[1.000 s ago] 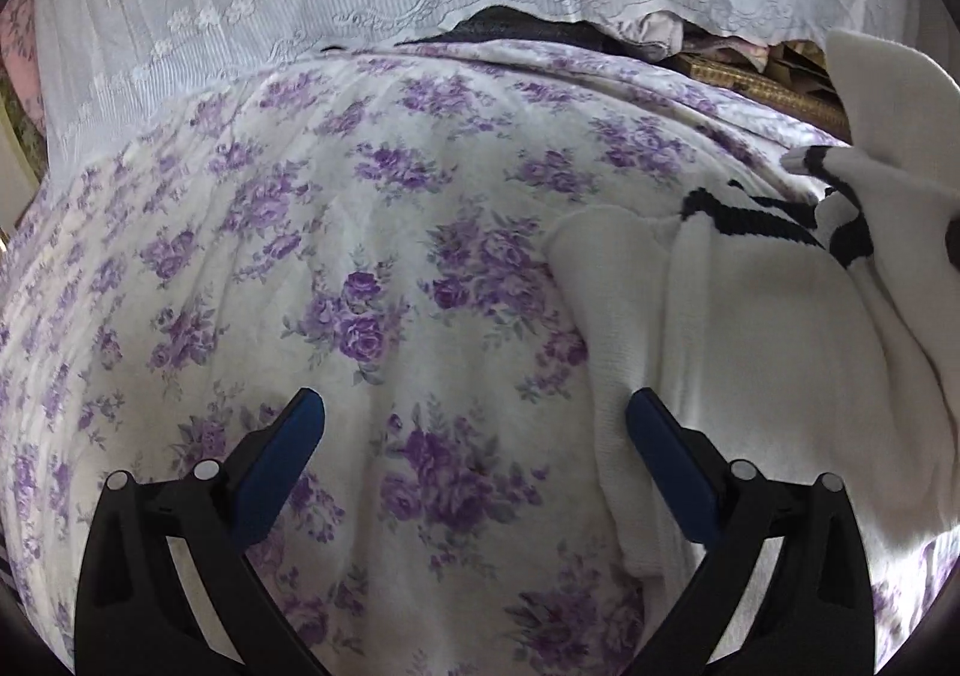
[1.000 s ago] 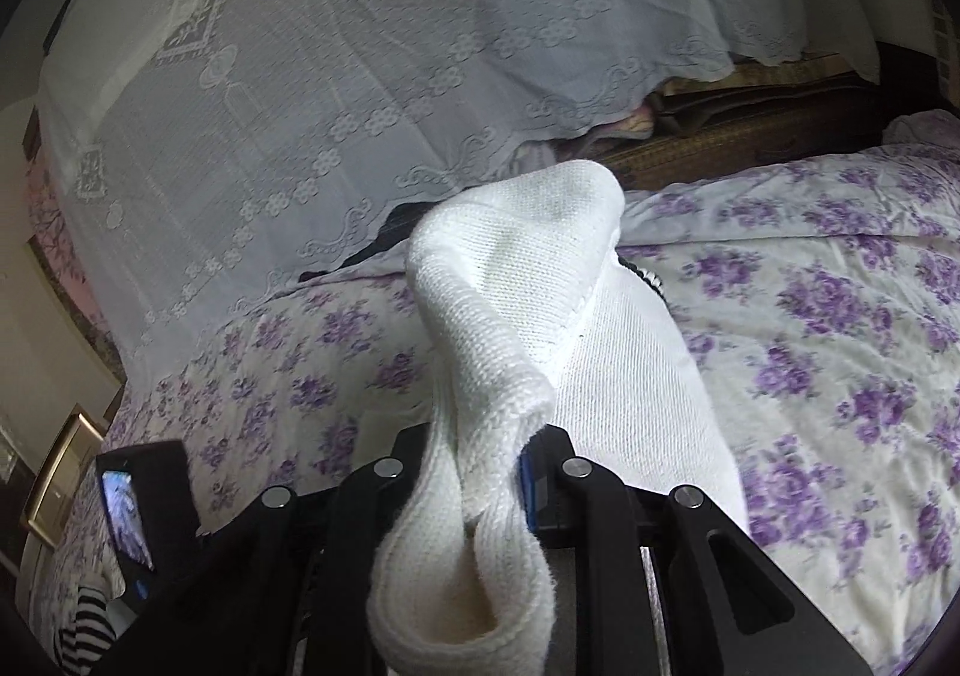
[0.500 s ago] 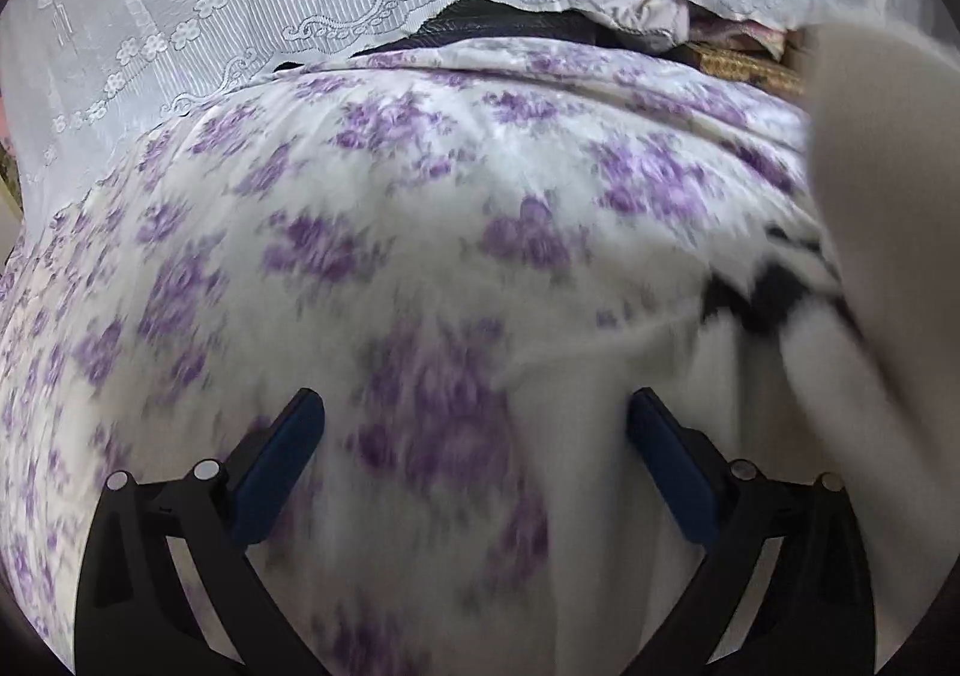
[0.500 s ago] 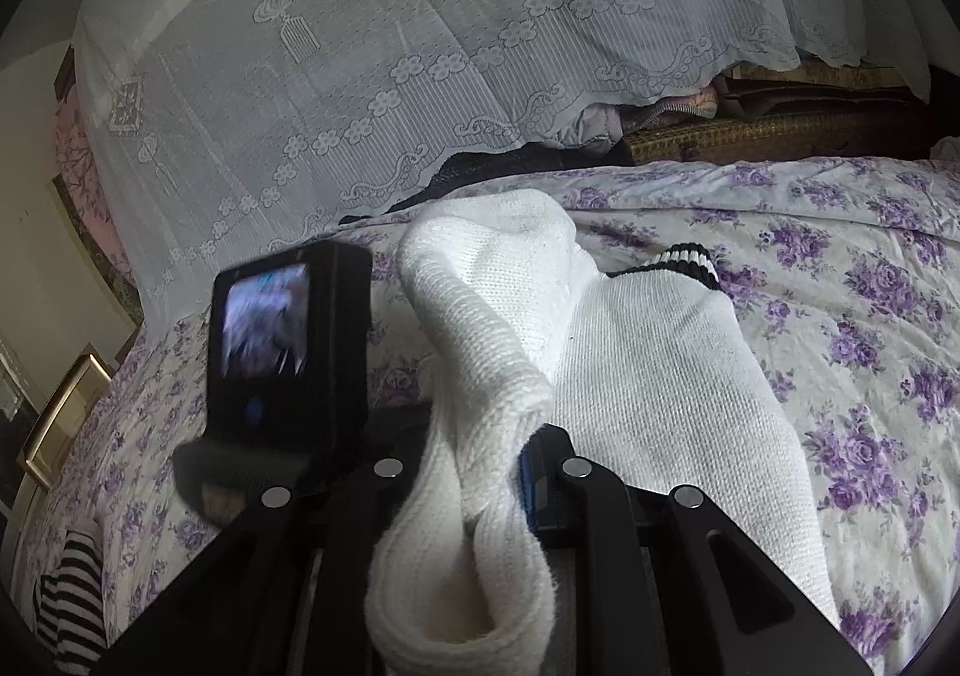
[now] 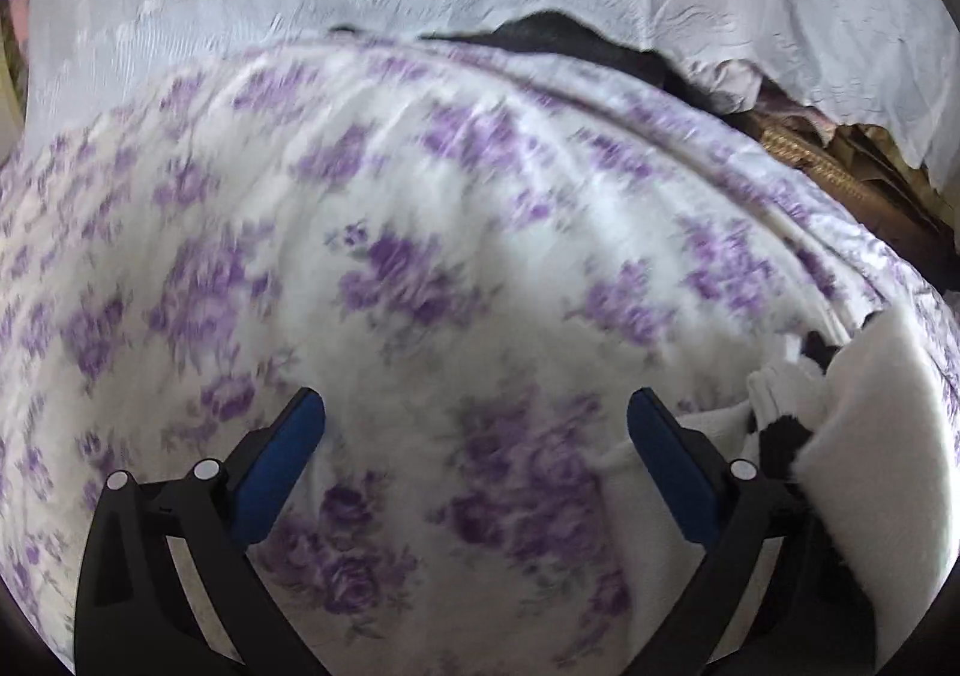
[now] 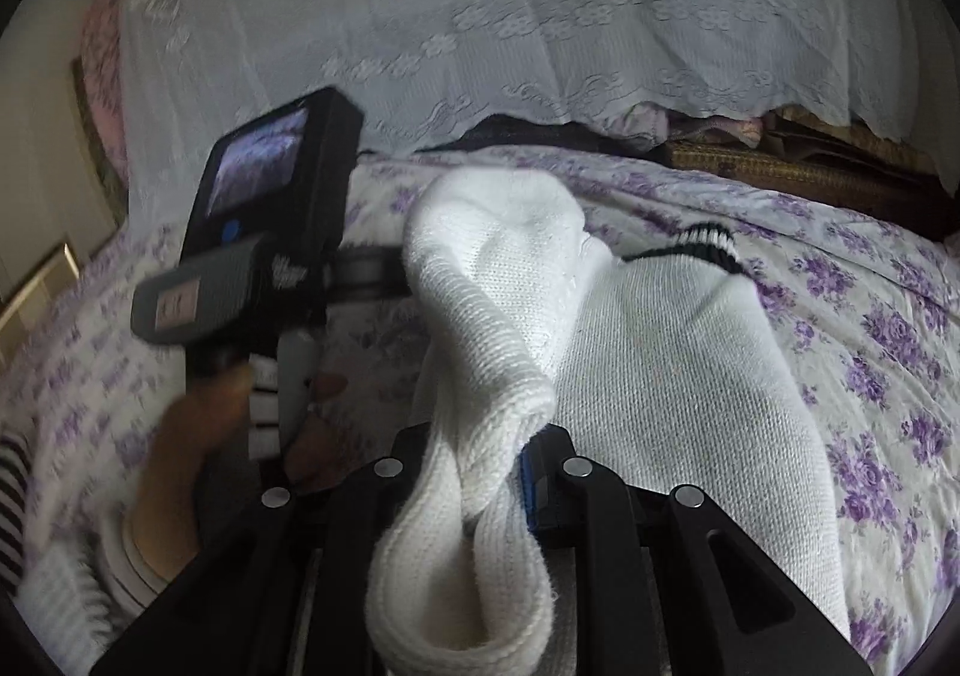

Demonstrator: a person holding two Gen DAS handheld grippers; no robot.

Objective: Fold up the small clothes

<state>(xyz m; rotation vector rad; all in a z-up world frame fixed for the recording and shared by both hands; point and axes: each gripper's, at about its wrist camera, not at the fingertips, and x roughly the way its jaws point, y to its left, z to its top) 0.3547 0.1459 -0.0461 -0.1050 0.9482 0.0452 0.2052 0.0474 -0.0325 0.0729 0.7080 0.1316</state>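
Observation:
A white sock with black cuff stripes (image 6: 672,376) lies on the purple-flowered bedspread (image 6: 870,328). My right gripper (image 6: 480,472) is shut on a folded-over part of it, holding the toe end (image 6: 492,256) up above the rest. In the left wrist view the sock (image 5: 864,436) shows at the right edge. My left gripper (image 5: 477,430) is open and empty above the bedspread (image 5: 390,268), left of the sock. The left gripper's handle and camera (image 6: 264,232), held by a hand, show left of the sock in the right wrist view.
A white lace cloth (image 6: 540,15) hangs behind the bed. Dark folded items and a woven mat (image 6: 780,172) lie at the far edge. A black-and-white striped garment (image 6: 12,484) sits at the far left.
My left gripper moved left and forward, so the sock slid to the right edge of its view. In the right wrist view the left gripper came in closer beside the held sock.

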